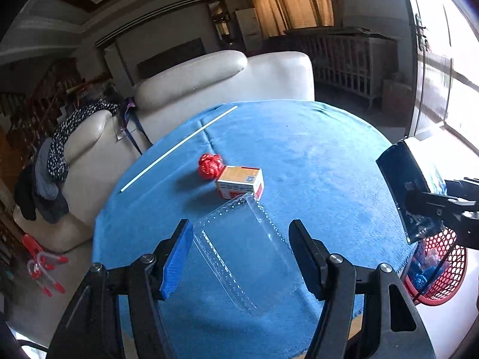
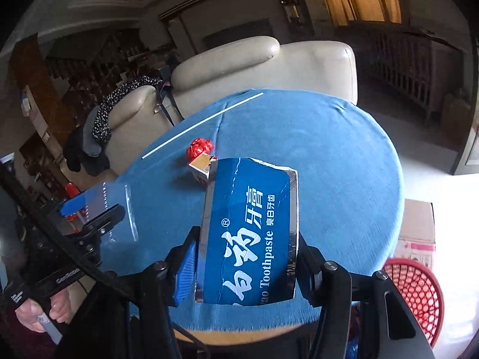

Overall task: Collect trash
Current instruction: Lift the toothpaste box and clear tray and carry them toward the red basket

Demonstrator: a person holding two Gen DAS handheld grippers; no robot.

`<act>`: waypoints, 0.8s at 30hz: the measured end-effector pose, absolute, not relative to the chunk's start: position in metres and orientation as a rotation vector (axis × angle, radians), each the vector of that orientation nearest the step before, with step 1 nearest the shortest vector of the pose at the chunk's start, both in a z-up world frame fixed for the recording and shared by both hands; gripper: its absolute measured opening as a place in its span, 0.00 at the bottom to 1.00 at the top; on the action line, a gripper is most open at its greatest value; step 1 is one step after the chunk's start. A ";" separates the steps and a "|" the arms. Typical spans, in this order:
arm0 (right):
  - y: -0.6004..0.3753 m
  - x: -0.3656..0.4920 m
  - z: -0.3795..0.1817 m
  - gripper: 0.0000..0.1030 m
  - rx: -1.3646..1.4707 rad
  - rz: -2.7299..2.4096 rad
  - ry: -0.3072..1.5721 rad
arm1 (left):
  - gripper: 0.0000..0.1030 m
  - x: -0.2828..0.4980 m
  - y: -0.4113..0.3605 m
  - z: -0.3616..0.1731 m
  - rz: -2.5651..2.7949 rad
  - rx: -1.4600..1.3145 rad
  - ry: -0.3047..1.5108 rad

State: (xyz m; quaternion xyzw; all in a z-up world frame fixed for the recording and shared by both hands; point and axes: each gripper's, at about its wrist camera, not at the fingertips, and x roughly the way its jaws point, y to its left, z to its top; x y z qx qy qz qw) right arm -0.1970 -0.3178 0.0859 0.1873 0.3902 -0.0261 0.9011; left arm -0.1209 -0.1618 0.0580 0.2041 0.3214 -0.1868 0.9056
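1. While the round table under its blue cloth point(image 1: 314, 149) still carries several scraps, the red mesh basket point(image 1: 440, 272) sits low off its near right edge, already holding some blue wrappers.
2. The right gripper point(image 2: 245, 269) is clamped on a flattened blue toothpaste box point(image 2: 251, 227), jaws pressing both long sides, above the table's near edge. My judgement: carry it right until it is fully over the basket's mouth before letting go, since the box is light and could glance off the rim.
3. The left gripper point(image 1: 239, 257) stands wide and holds nothing, poised over a clear plastic clamshell tray point(image 1: 242, 254) lying flat on the cloth; gripping a raised edge looks safer than squeezing its slippery faces.
4. Farther off, a small orange-and-white carton point(image 1: 241, 181) touches the tray's far corner.
5. A crumpled red foil ball point(image 1: 209, 164) sits just left of it.
6. A thin white straw point(image 1: 179, 146) lies along the far left.
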 end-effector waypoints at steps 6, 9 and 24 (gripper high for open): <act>-0.332 -0.224 0.084 0.58 0.431 -0.068 0.787 | 0.66 -0.133 -0.181 0.058 -0.412 0.454 0.659; -0.337 -0.235 0.083 0.58 0.440 -0.069 0.784 | 0.66 -0.137 -0.190 0.058 -0.423 0.468 0.659; -0.355 -0.268 0.079 0.59 0.455 -0.107 0.747 | 0.66 -0.151 -0.221 0.054 -0.461 0.522 0.653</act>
